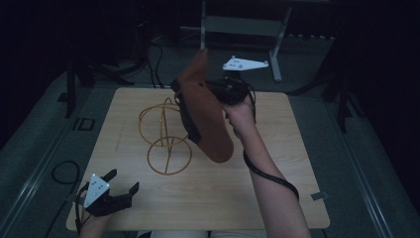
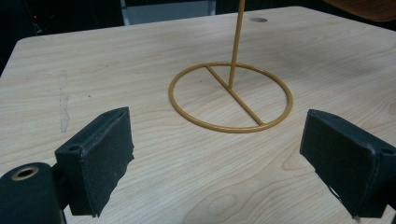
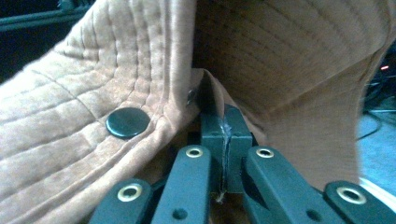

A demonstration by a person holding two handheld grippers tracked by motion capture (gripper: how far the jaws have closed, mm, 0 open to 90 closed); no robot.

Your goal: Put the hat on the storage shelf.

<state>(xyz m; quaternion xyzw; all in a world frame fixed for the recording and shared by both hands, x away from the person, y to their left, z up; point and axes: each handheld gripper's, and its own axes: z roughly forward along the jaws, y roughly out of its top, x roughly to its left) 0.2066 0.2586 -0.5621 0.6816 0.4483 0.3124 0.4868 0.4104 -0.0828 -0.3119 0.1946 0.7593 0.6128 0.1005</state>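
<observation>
From above, the right hand-held gripper (image 1: 229,92) lifts a brown hat (image 1: 205,111) over the wire stand (image 1: 166,136) on the bench (image 1: 277,148). Left hand-held gripper (image 2: 215,158) idles, jaws wide. Right view: jaws pinch thin brim; fabric could slip.

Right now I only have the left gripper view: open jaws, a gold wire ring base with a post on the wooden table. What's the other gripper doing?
Observer: The right gripper is shut on the brim of a tan quilted fabric hat.
Operator: Hat on the table?
Observer: No, it's held in the air above the gold wire stand, high view.
Operator: What's at the top of the post?
Observer: A second wire loop, partly behind the hat.
Operator: Where's my gripper relative to the stand?
Observer: The left gripper sits at the table's near left corner, apart from the stand.
</observation>
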